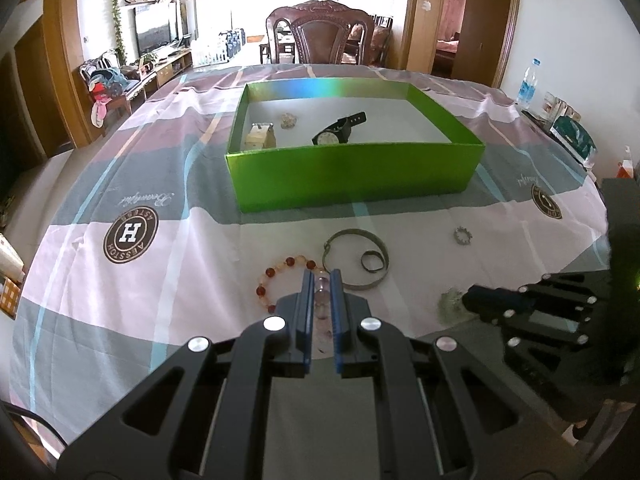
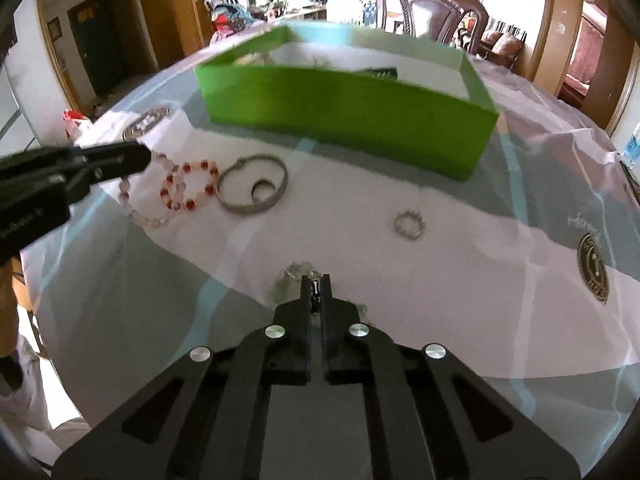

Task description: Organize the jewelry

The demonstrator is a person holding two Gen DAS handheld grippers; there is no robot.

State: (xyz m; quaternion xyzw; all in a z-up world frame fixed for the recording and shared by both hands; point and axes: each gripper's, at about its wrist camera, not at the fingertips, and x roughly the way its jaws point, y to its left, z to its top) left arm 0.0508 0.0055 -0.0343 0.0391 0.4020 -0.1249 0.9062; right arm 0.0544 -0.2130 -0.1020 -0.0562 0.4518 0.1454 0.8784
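My left gripper (image 1: 322, 274) is shut on a pale pink bead bracelet (image 1: 322, 298), which trails on the cloth in the right wrist view (image 2: 138, 214). A red-and-pale bead bracelet (image 1: 272, 280) lies just left of it. To the right lie a silver bangle (image 1: 356, 234) with a ring (image 1: 365, 263) inside it, and a small crown ring (image 1: 458, 236). My right gripper (image 2: 316, 280) is shut with its tips on a clear crystal bead piece (image 2: 290, 274) on the cloth. The green box (image 1: 352, 176) behind holds a black watch (image 1: 334, 134) and small pieces.
The table is covered by a pink, grey and blue cloth (image 1: 160, 184). A dark wooden chair (image 1: 320, 36) stands behind the box. A water bottle (image 1: 528, 82) and packets (image 1: 572, 132) sit at the far right edge. A person's pale clothing (image 2: 28, 392) shows at lower left.
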